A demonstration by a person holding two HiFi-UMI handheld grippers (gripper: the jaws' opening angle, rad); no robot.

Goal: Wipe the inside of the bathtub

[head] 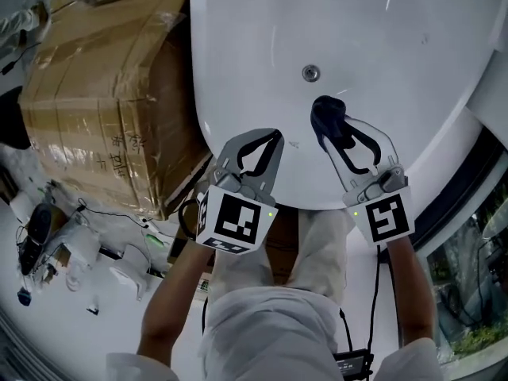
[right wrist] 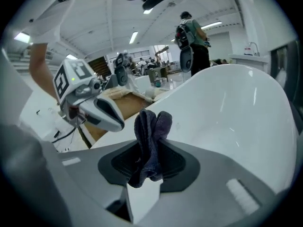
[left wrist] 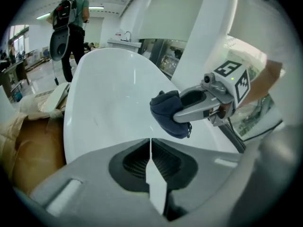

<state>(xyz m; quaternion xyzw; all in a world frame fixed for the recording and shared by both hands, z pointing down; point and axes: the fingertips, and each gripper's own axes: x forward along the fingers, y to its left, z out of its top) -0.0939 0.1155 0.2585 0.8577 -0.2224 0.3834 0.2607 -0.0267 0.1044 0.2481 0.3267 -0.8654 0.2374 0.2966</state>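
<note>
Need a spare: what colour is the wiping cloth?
A dark navy fabric cloth, clearest in right gripper view.

Head view: white oval bathtub (head: 413, 46) upper right, brown taped cardboard box (head: 103, 94) just beside it on the left. Round metal drain (head: 310, 73) in tub floor. Grey left gripper (head: 272, 133) over near rim. Grey right gripper (head: 337, 129) to its right, dark blue cloth (head: 324, 108) between its jaws, near the drain.

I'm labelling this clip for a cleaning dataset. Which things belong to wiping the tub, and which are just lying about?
Job: bathtub; dark cloth, clamped in the right gripper; left gripper, shut and empty.
Lying about: taped cardboard box; cables on the floor; person with a backpack.
</note>
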